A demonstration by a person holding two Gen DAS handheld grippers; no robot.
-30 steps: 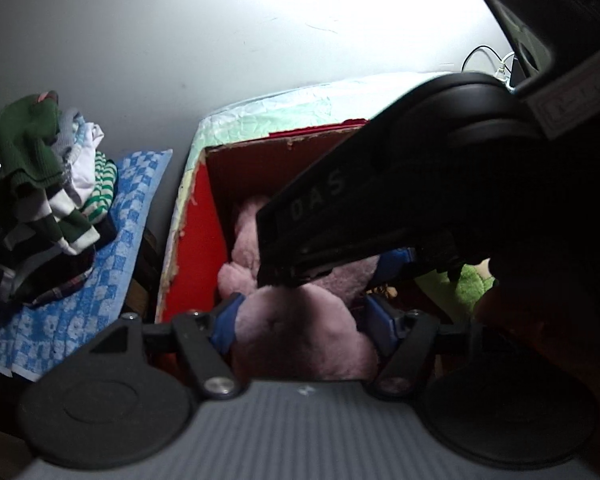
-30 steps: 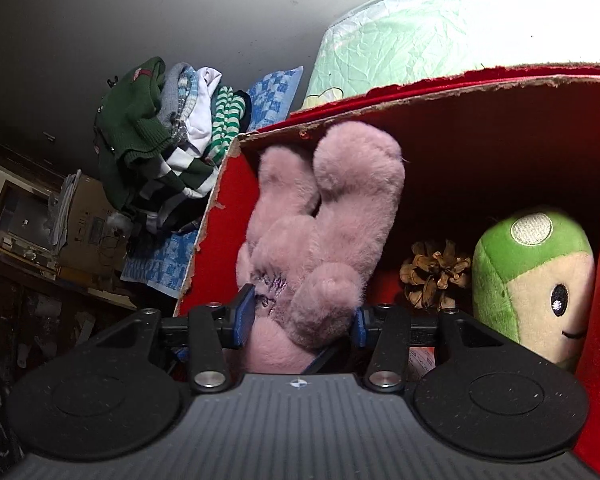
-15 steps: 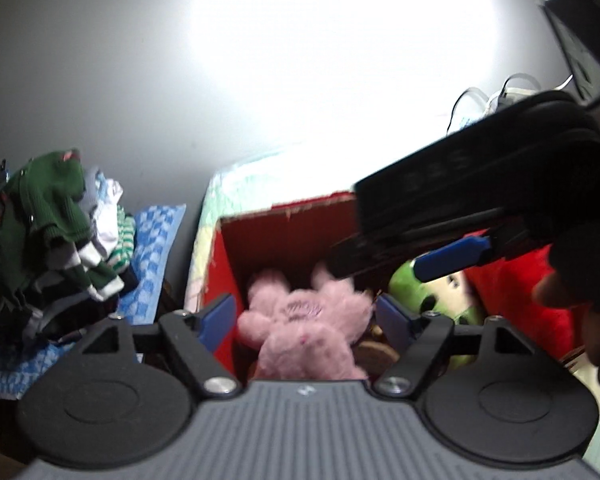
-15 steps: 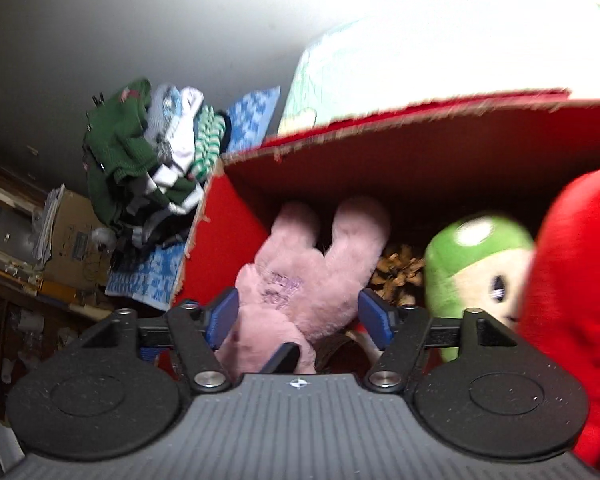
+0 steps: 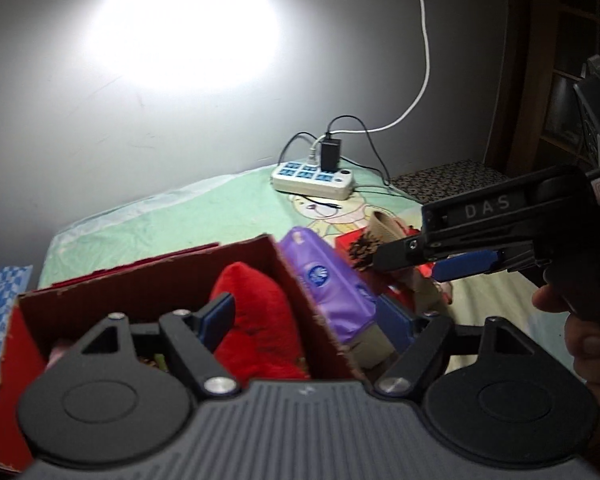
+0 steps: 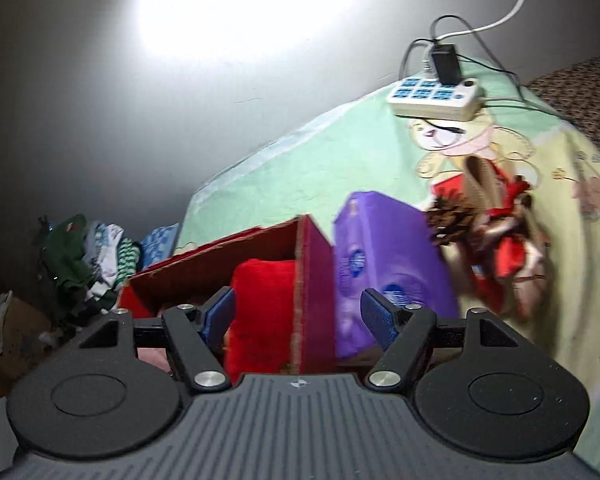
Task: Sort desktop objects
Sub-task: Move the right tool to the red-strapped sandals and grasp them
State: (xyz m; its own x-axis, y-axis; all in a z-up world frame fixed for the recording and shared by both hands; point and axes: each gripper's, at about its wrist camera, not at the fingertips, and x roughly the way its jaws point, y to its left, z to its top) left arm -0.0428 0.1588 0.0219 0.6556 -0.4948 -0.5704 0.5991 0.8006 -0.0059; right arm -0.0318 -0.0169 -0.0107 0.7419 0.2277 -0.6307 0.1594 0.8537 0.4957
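Left wrist view. Left tongs (image 5: 306,322) at lower centre, two blue pads apart, clamped on nothing; one pad (image 5: 218,316) in front of the red plush, the other at the foot of the purple pack. One red cardboard box (image 5: 296,280), open-topped, filling the lower left. One red plush toy (image 5: 256,320) inside it, plus a sliver of pink plush (image 5: 56,354) at the box's left. One purple tissue pack (image 5: 332,280) just beside the box's right wall, outside it. One pine cone (image 5: 362,250) right of centre, on a small heap of red and tan items. Right tongs (image 5: 436,262) entering from the right edge, gripped by one hand (image 5: 584,344), pads apart, nothing between them. One white power strip (image 5: 312,178) with one black plug, upper centre, on the green cartoon-print sheet (image 5: 180,220).

Right wrist view. Right tongs (image 6: 298,318) at lower centre, two blue pads apart, empty. Same single red box (image 6: 312,280) straight ahead, one red plush (image 6: 260,312) inside. One purple pack (image 6: 384,248) touching the box's right wall. One pine cone (image 6: 452,216) right of the pack, against the blurred red and tan heap (image 6: 508,248). One power strip (image 6: 436,98) in the upper right. One pile of clothes (image 6: 88,264) at mid left.
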